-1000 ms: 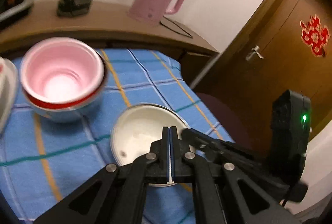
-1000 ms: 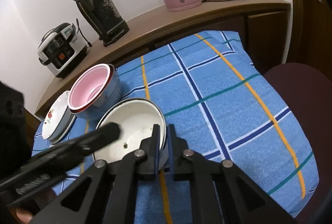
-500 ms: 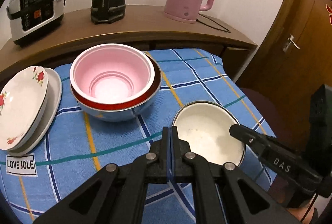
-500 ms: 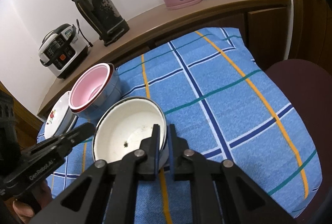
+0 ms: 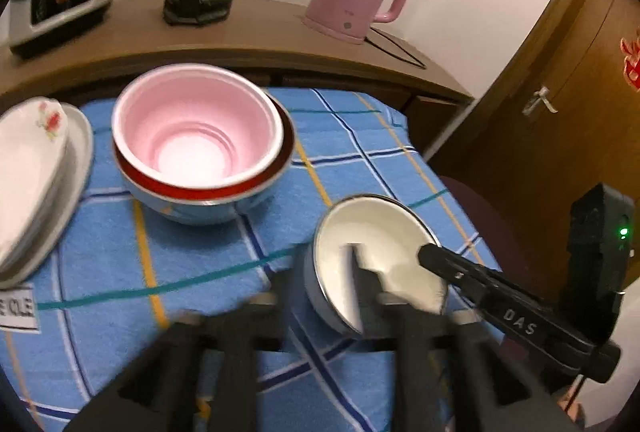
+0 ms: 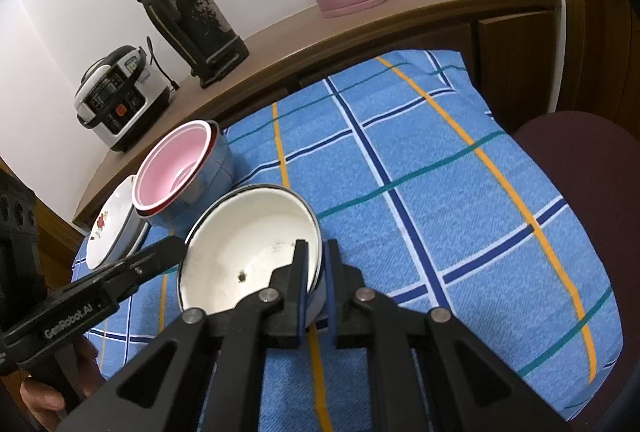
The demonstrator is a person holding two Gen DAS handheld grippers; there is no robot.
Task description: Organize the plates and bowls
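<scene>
White bowl (image 6: 248, 252) sits pinched at its near rim by right tongs (image 6: 314, 288), left tongs (image 5: 320, 296) spread astride its other rim; stacking step, likely next lift into pink bowl (image 5: 196, 136) beyond.

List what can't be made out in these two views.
- Left wrist view: the left gripper is smeared by motion blur, so its grip on the white enamel bowl is unclear.
- Left wrist view: the white label is cut off by the edge.
- Right wrist view: the flowered white plates are partly hidden behind the pink nested bowls.
</scene>
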